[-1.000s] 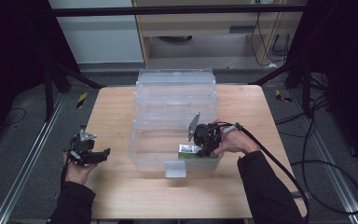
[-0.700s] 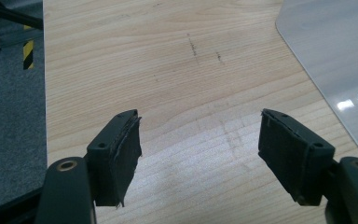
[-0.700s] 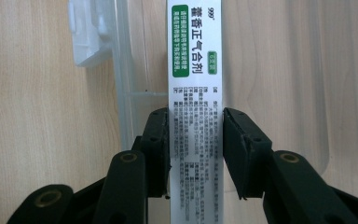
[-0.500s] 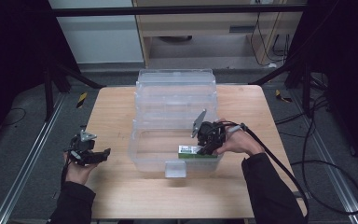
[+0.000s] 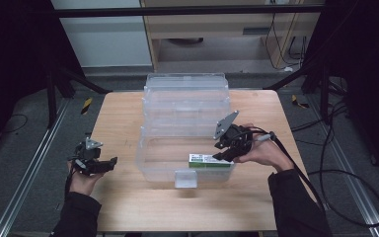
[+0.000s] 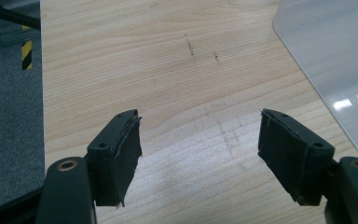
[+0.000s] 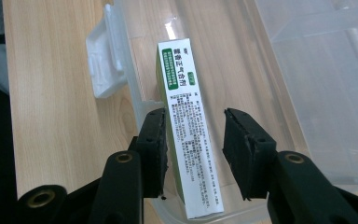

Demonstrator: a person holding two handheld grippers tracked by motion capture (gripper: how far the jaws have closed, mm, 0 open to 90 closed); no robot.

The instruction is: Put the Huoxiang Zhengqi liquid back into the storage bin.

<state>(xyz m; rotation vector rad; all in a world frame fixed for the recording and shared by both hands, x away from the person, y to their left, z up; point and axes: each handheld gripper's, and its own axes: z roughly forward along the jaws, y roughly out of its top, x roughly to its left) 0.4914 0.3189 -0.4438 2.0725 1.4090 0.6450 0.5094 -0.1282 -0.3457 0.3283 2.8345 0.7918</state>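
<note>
The right hand-held gripper [image 7: 193,154] has just been opening – jaws loose around the box [image 7: 189,140] in the clear bin [image 5: 153,163]; the left hand-held gripper [image 6: 198,149] gapes empty over the worktop [image 6: 168,70].

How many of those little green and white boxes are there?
1: the green and white box lies inside the clear plastic bin, along its near wall, between the right gripper's open jaws. No others visible.

A storage bin [image 5: 187,165] stands at the middle of the wooden table [image 5: 128,207], its hinged lid [image 5: 186,94] lying open behind it and its latch [image 5: 185,178] on the near wall. A carton [image 5: 207,161] lies inside the bin along the near wall, toward the right. The right gripper [image 5: 224,150] hangs just above the carton. The left gripper [image 5: 109,163] sits left of the bin, well apart from it.
</note>
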